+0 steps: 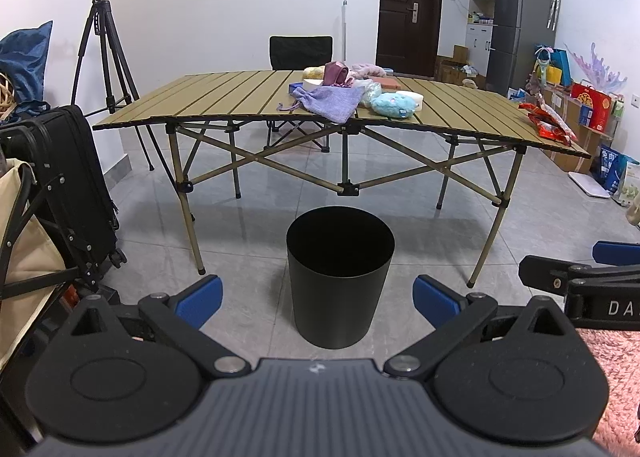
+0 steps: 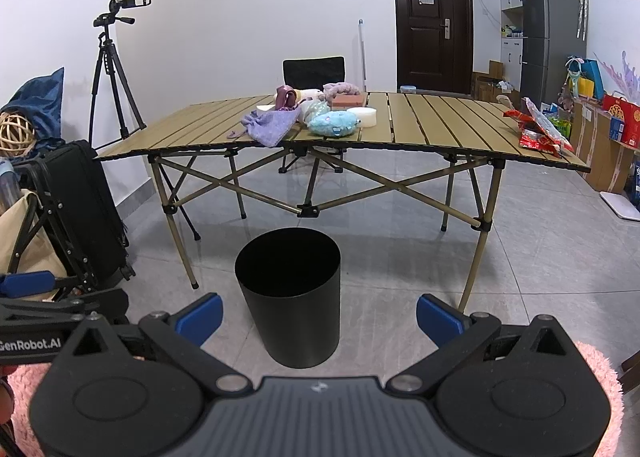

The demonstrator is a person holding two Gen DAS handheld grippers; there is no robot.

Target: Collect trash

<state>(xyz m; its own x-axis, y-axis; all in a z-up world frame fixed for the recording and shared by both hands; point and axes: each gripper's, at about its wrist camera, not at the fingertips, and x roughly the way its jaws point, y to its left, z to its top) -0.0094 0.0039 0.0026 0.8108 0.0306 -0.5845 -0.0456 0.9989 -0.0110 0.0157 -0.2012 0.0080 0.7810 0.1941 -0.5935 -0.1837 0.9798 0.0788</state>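
Both tools (image 1: pixel 318 297) (image 2: pixel 319 315) spread wide, empty; red crinkled wrapper (image 1: pixel 550 122) at the table's (image 1: pixel 240 97) right edge.

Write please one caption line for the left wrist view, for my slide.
Open left gripper faces a black bin on the floor before a folding table holding red wrappers.

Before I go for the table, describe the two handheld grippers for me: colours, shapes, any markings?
Both match: the left gripper and right gripper have a ribbed dark-grey body, two round black discs, black linkage arms with silver pivot bolts, and blue pads on the jaws. White lettering reads "GenRobot.AI" on the left gripper's side and "DA", cut off, on the right one's. Fluffy pink fabric shows beside them.
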